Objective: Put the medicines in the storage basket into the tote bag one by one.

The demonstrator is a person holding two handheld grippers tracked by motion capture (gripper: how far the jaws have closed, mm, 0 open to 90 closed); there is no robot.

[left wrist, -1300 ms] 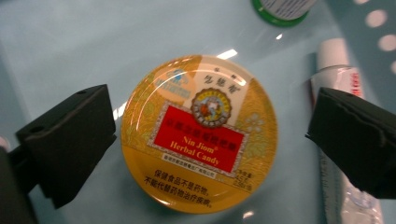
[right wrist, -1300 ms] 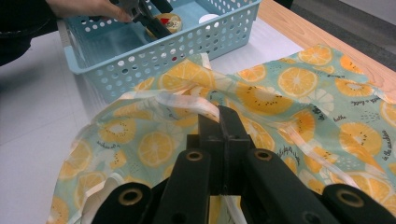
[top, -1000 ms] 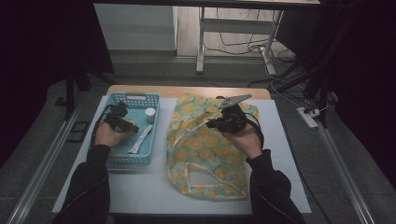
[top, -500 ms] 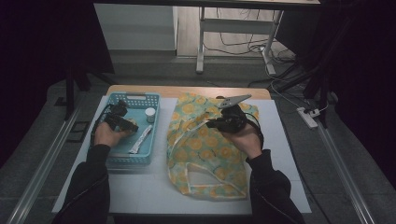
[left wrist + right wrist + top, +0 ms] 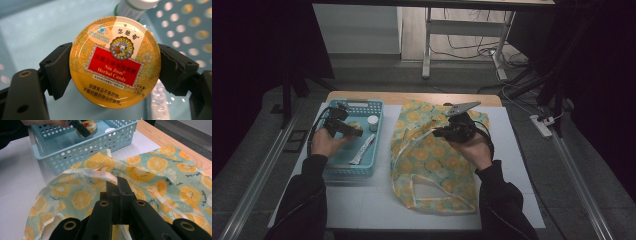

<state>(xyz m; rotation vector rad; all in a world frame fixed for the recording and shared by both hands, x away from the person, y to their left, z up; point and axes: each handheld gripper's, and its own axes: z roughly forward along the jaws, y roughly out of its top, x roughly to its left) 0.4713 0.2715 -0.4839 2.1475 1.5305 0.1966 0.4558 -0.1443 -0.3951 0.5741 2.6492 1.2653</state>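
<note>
A round yellow candy tin point(image 5: 115, 62) with a red label sits between the pads of my left gripper point(image 5: 113, 72), which is shut on its sides. In the high view this gripper point(image 5: 347, 128) holds the tin point(image 5: 354, 129) just above the blue basket point(image 5: 362, 171) at the table's left. A fabric bag point(image 5: 432, 165) printed with oranges lies in the middle of the table. My right gripper point(image 5: 117, 182) is shut on the bag's white-edged strap point(image 5: 100, 175) and holds it raised off the bag point(image 5: 160, 177). The high view shows the right gripper point(image 5: 439, 132) over the bag's upper half.
In the basket stand a small white bottle point(image 5: 372, 122) and a long white packet point(image 5: 363, 148). The basket's perforated wall point(image 5: 82, 152) is close to the bag's left edge. The white mat point(image 5: 512, 165) has free room to the right of the bag and along the front.
My left gripper has risen a little with the tin in it. The right gripper and the bag have stayed where they were.
</note>
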